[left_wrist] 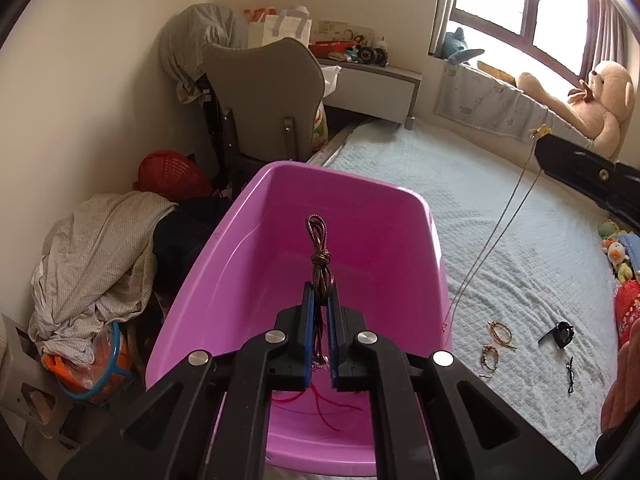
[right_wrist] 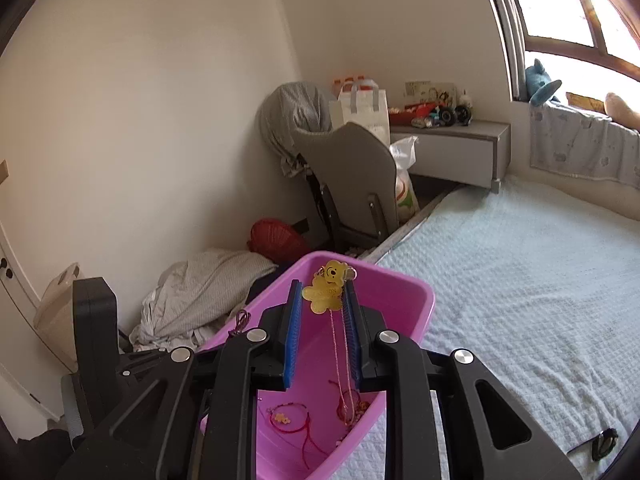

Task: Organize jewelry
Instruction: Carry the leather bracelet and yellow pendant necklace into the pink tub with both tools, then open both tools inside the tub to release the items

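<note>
My left gripper (left_wrist: 320, 294) is shut on a brown knotted cord (left_wrist: 319, 256), whose loop sticks up past the blue pads above the pink plastic bin (left_wrist: 368, 216). Red string bracelets (left_wrist: 324, 400) lie on the bin's floor. My right gripper (right_wrist: 322, 286) is shut on a yellow bear pendant (right_wrist: 325, 294). Its thin chain (right_wrist: 340, 356) hangs down into the bin (right_wrist: 404, 296), over red bracelets (right_wrist: 288, 420). In the left wrist view the right gripper (left_wrist: 560, 156) comes in from the right, and the chain (left_wrist: 500, 224) dangles beside the bin.
The bin stands on a pale blue quilted bed (left_wrist: 500, 280). Two beaded bracelets (left_wrist: 496, 340), a black clip-like piece (left_wrist: 558, 334) and a small dark item (left_wrist: 570, 374) lie on the quilt to the right. A grey chair (left_wrist: 264, 96), heaped clothes (left_wrist: 100, 256) and a red basket (left_wrist: 172, 176) crowd the left.
</note>
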### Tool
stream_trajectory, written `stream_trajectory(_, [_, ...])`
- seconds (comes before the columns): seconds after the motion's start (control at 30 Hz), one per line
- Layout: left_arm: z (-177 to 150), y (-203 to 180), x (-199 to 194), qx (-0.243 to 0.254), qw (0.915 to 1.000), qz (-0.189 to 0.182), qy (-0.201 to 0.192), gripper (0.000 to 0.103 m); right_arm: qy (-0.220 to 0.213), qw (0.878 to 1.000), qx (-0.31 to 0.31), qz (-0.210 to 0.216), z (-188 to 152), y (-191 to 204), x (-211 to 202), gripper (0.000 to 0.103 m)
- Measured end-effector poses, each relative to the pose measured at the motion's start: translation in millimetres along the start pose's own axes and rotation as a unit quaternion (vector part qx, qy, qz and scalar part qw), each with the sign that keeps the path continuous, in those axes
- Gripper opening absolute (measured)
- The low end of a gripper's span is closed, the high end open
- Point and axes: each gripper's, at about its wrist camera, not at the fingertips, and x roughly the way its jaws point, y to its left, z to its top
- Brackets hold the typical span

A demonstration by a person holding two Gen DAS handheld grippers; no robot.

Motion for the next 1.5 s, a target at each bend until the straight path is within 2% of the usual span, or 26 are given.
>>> stream_trajectory(0.23, [-19.6,15.4,41.8,-0.017,0.9985,0.006,0.051,0.006,0.097,0.995,-0.007,-0.012,-29.9,-5.1,73.5,0.020])
stream_trajectory(0.47, [-29.2,25.1,79.0,-0.027,0.9948,0.026,0.094,0.007,0.173,0.985,0.007,-0.026,-60.1,-11.5,116.4,0.020])
stream_trajectory(0.7, [-36.1,34.9,95.4,-0.045,0.9912,0.031,0.121,0.008,0.201,0.979,0.012,-0.043,-72.4,-15.1,129.8,0.020])
stream_trajectory(0.73, [-36.7,35.7,95.5,-0.044,0.9912,0.033,0.120,0.011,0.202,0.978,0.011,-0.047,-73.6,-15.8,129.9,0.020])
stream_trajectory(0.77, [-36.9,36.6,95.3,-0.042,0.9915,0.035,0.119,0.019,0.204,0.978,0.011,-0.051,-74.2,-16.7,130.2,0.021])
stream_trajectory(0.8, [-37.1,36.9,93.7,-0.037,0.9920,0.042,0.113,0.026,0.205,0.977,0.012,-0.054,-73.9,-18.0,131.8,0.029])
stream_trajectory(0.83, [-37.7,36.8,91.1,-0.033,0.9924,0.052,0.107,0.043,0.204,0.977,0.014,-0.056,-74.3,-19.0,130.8,0.035])
stream_trajectory(0.87, [-37.5,37.1,87.4,-0.031,0.9927,0.062,0.099,0.068,0.201,0.978,0.016,-0.059,-73.0,-22.3,130.6,0.044])
stream_trajectory(0.93, [-37.1,38.4,78.9,-0.037,0.9937,0.071,0.078,0.088,0.193,0.979,0.020,-0.063,-72.0,-25.2,125.2,0.048])
stream_trajectory(1.1, [-33.8,45.8,72.9,-0.055,0.9912,0.090,0.080,0.088,0.186,0.980,0.029,-0.068,-73.2,-27.8,114.1,0.052])
stream_trajectory(1.23, [-36.0,50.6,70.3,-0.072,0.9901,0.081,0.089,0.089,0.182,0.980,0.027,-0.069,-75.0,-27.6,109.4,0.054])
stream_trajectory(1.5, [-39.0,41.2,59.3,-0.068,0.9909,0.078,0.086,0.089,0.179,0.981,0.042,-0.061,-78.6,-29.6,96.9,0.057])
